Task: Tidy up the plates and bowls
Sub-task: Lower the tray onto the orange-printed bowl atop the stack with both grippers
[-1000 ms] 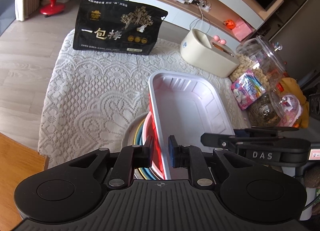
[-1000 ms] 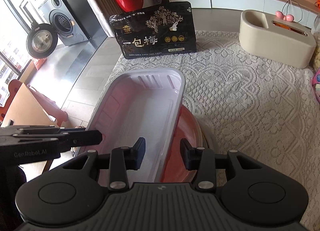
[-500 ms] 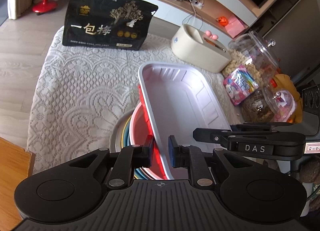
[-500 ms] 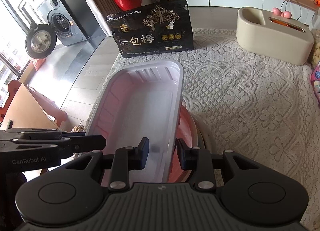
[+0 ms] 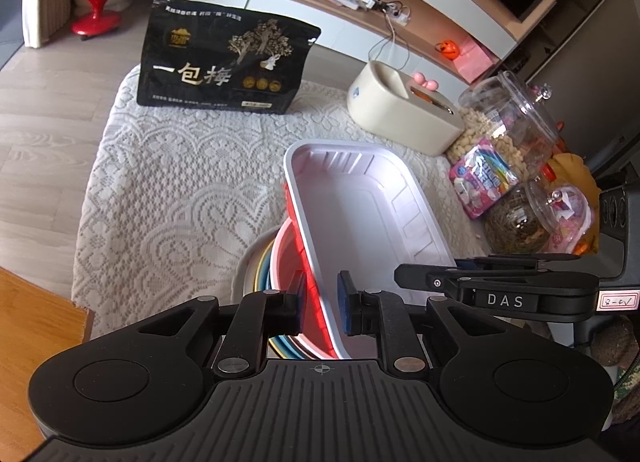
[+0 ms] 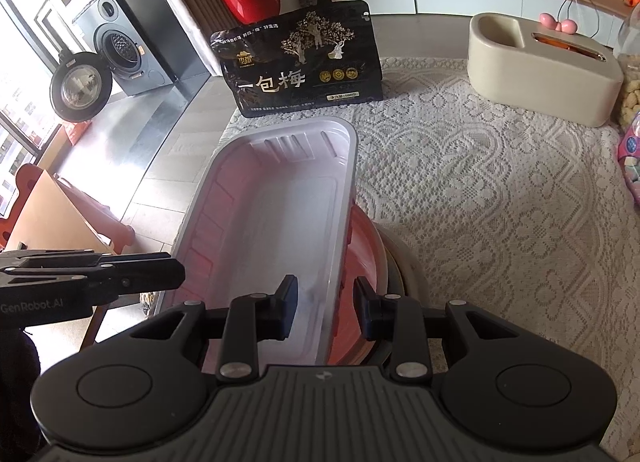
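Note:
A white rectangular tray with a red outside (image 5: 360, 213) rests on a stack of round plates and bowls (image 5: 264, 262) on the lace-covered table (image 5: 180, 181). My left gripper (image 5: 322, 302) straddles the tray's left rim with its jaws slightly apart from it. My right gripper (image 6: 326, 308) straddles the tray's right rim (image 6: 340, 221), jaws apart and not pinching. A red plate (image 6: 366, 246) shows under the tray in the right wrist view. The lower stack is mostly hidden.
A black snack bag (image 5: 224, 65) stands at the table's far edge. A beige box (image 5: 400, 109) and glass jars of snacks (image 5: 508, 129) sit at the right. A wooden surface (image 5: 32, 326) lies to the left.
Both grippers have opened a little around the tray's rims. The tray has settled onto the stack, and both cameras have shifted slightly.

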Demonstrator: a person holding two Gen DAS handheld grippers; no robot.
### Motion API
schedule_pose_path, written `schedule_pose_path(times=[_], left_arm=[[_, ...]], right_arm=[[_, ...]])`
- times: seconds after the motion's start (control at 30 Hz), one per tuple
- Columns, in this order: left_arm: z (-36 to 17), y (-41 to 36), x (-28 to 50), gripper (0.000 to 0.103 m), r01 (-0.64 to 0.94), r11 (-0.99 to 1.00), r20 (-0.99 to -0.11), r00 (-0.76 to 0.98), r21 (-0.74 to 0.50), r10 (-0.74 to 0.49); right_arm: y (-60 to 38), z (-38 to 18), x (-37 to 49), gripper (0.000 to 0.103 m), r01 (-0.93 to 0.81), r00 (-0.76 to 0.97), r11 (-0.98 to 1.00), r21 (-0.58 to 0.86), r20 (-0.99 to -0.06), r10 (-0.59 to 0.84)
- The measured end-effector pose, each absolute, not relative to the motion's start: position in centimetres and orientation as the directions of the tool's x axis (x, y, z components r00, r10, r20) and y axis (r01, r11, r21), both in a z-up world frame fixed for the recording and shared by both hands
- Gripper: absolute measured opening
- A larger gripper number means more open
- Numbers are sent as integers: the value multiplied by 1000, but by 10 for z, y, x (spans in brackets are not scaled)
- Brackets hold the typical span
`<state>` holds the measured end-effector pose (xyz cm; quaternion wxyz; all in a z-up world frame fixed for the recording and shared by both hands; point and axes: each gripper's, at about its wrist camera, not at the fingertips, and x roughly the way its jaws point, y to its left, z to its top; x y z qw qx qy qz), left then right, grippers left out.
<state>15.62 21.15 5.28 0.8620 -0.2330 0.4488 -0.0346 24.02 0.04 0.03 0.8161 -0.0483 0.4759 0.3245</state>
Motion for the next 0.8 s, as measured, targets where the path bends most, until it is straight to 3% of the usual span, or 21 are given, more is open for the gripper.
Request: schedule_pose_path(times=[0.8], left_arm=[[62,202,151,18,-104,891,-745,595,-442,-300]], right_arm=[[0,2,233,30,-568,331,790,231,-815,476]])
